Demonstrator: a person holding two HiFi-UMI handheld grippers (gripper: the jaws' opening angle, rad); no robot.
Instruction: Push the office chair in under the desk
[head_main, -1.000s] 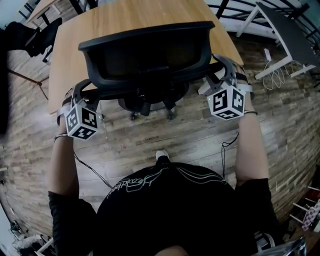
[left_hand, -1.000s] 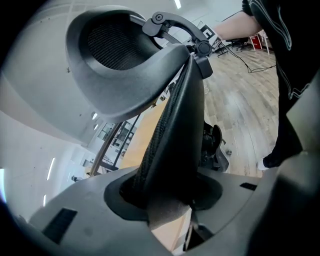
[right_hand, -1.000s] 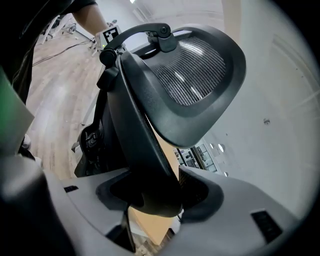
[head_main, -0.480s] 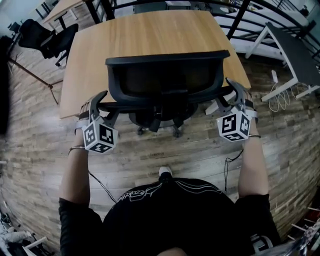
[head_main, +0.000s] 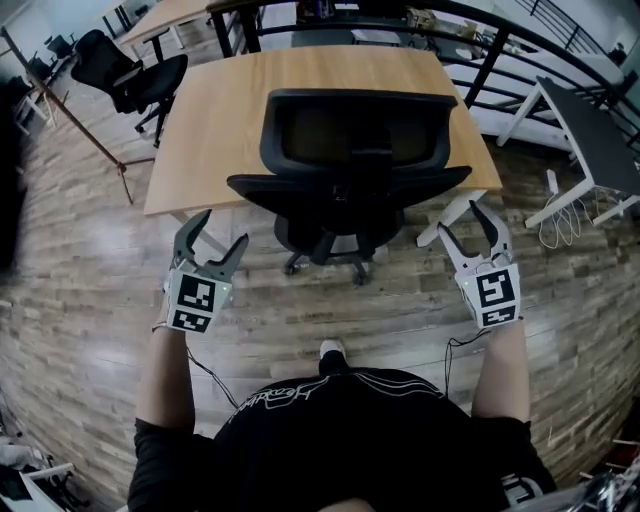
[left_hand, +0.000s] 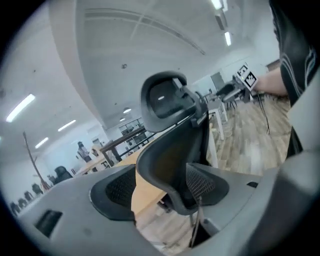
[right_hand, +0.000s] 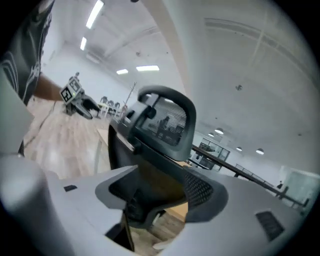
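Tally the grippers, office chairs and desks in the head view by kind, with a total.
Grippers: 2, the left gripper and the right gripper.
Office chairs: 2, the office chair at the desk and a spare chair far left.
Desks: 3, that desk, a second wooden desk and a dark-topped desk.
Total: 7.

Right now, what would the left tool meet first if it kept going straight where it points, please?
Probably the office chair, which shows between the jaws of the left tool; these have just been opening and grip nothing. Depth is unclear.
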